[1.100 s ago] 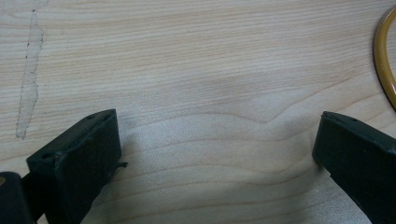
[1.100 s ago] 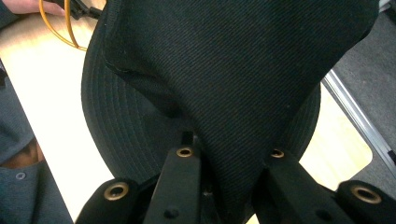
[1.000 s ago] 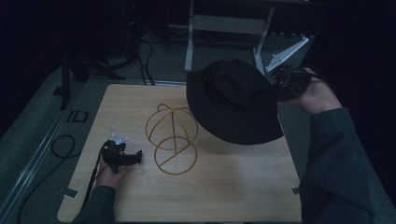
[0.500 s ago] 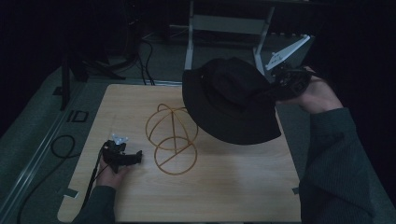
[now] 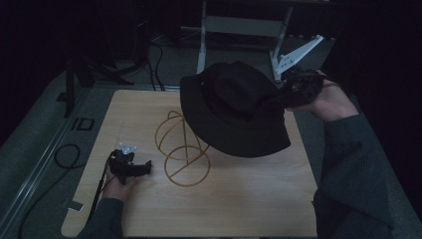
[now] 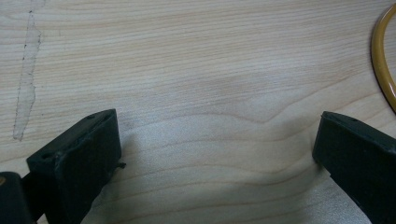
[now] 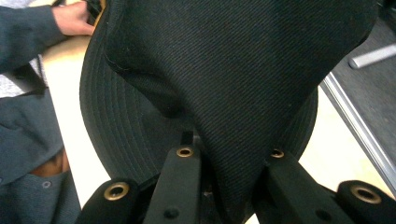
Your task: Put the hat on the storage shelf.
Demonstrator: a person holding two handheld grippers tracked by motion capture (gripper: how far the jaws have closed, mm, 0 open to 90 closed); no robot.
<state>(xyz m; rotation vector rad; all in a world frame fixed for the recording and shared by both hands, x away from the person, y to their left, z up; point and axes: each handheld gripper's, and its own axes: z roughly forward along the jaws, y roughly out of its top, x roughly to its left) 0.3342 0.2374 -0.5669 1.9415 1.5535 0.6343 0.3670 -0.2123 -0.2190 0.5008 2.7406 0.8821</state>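
Note:
A black brimmed hat hangs in the air over the table's right half, its brim partly above a gold wire hat stand. My right gripper is shut on the hat's crown, with the fabric pinched between its black jaws. The stand rests on the wooden table, and its top loops poke out at the hat's left edge. My left gripper lies on the table to the left of the stand, open, with bare wood between its fingers. A curve of the stand's gold base ring shows at the right.
A white metal frame stands beyond the table's far edge. Cables lie on the grey floor to the left. A faint scuff mark runs along the wood ahead of my left gripper.
The hat has moved left and a little lower, closer over the wire stand, carried by my right gripper. My left gripper has stayed in place.

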